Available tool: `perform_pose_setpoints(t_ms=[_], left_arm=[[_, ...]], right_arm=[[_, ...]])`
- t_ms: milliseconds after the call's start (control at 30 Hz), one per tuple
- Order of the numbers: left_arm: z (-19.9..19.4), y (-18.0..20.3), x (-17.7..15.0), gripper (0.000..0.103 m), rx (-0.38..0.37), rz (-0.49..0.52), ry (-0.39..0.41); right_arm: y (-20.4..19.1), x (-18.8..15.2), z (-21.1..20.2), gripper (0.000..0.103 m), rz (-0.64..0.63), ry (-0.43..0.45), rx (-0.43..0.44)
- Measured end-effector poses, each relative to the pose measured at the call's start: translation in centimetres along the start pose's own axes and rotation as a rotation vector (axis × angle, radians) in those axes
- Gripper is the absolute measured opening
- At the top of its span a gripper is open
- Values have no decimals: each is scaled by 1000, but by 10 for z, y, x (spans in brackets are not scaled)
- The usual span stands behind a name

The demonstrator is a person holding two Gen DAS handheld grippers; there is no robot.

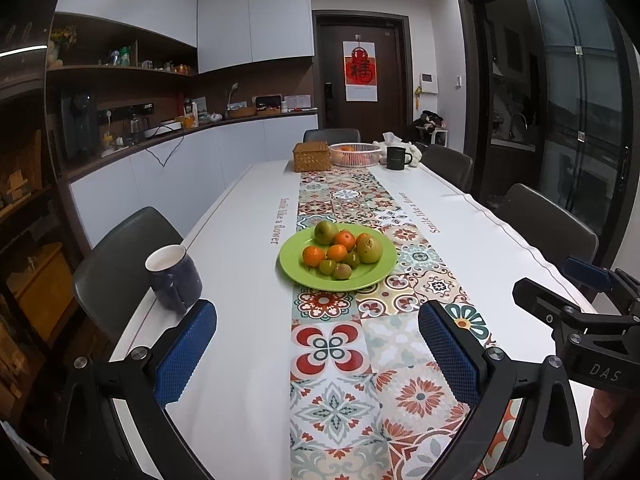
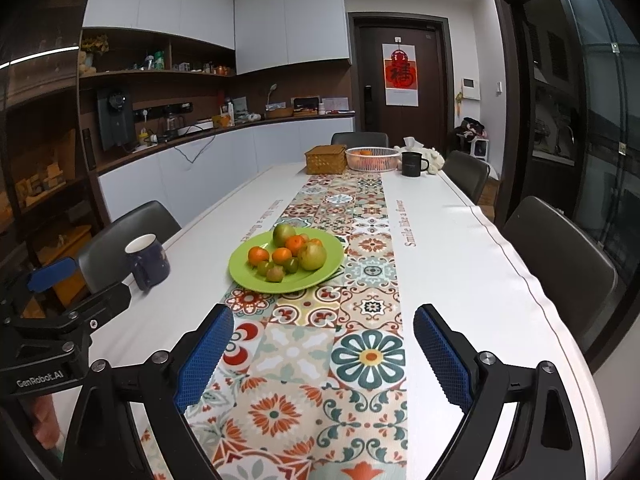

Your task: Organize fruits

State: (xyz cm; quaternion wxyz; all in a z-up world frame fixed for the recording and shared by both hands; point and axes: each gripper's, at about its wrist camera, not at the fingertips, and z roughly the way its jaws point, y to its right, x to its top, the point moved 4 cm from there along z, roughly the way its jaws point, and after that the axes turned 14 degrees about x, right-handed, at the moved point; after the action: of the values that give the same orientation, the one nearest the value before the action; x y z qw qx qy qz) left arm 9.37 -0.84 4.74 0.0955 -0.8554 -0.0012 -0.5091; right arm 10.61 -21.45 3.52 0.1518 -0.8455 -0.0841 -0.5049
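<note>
A green plate (image 1: 292,276) (image 2: 244,278) sits on the patterned table runner, mid-table. It holds several fruits: oranges (image 1: 313,256) (image 2: 258,255), large green-yellow pears (image 1: 369,249) (image 2: 312,257) and small green fruits (image 1: 343,271) (image 2: 275,273). My left gripper (image 1: 318,356) is open and empty, above the near table end, well short of the plate. My right gripper (image 2: 324,356) is open and empty, also short of the plate. Each gripper shows at the edge of the other's view, the right one (image 1: 576,312) and the left one (image 2: 68,304).
A dark blue mug (image 1: 173,276) (image 2: 147,261) stands left of the plate near the table edge. At the far end are a wicker box (image 1: 312,156) (image 2: 326,159), a white basket with fruit (image 1: 354,153) (image 2: 372,159) and a dark mug (image 1: 397,157) (image 2: 412,164). Dark chairs (image 1: 552,224) (image 2: 560,248) line both sides.
</note>
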Motion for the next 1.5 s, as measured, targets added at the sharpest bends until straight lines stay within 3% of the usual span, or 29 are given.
perform_pose_setpoints(t_ms=[1500], left_arm=[[-5, -5, -11, 103, 9, -23, -6]], right_arm=[[-3, -9, -4, 92, -19, -14, -4]])
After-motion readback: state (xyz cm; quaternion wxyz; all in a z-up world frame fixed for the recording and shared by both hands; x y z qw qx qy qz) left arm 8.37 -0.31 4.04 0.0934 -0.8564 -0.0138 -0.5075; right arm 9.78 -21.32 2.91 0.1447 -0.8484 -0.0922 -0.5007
